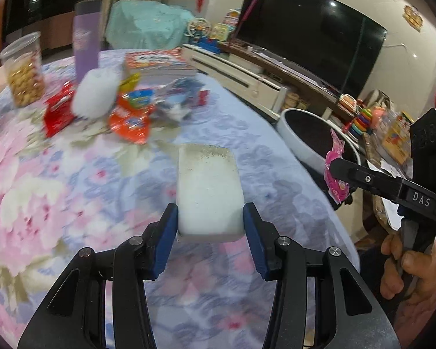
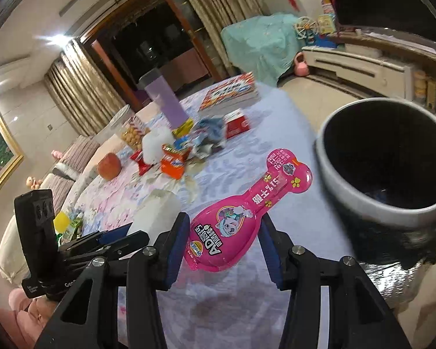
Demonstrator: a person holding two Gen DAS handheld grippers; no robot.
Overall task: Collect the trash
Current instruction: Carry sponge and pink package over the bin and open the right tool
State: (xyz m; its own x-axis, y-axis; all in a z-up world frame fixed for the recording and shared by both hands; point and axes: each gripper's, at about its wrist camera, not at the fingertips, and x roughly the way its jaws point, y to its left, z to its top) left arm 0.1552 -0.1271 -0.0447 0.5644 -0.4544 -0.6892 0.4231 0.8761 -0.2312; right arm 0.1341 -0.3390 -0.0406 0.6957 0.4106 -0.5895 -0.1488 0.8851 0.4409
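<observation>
My left gripper (image 1: 210, 218) is shut on a white sponge block (image 1: 208, 186), held over the floral tablecloth (image 1: 58, 192). My right gripper (image 2: 222, 241) is shut on a pink bone-shaped snack wrapper (image 2: 241, 218), held above the table edge next to the round bin (image 2: 386, 157). In the left wrist view the right gripper (image 1: 338, 171) holds the wrapper (image 1: 335, 174) by the bin (image 1: 314, 133). A pile of wrappers lies farther back: orange (image 1: 130, 119), red (image 1: 56, 110), with white crumpled tissue (image 1: 94, 93).
A cookie jar (image 1: 24, 69), purple bottle (image 1: 85, 40), book stack (image 1: 160, 62) and an apple (image 2: 109, 165) stand on the table. A TV (image 1: 314, 32) and cabinet (image 1: 241, 72) stand beyond. The left gripper and sponge show in the right wrist view (image 2: 157, 212).
</observation>
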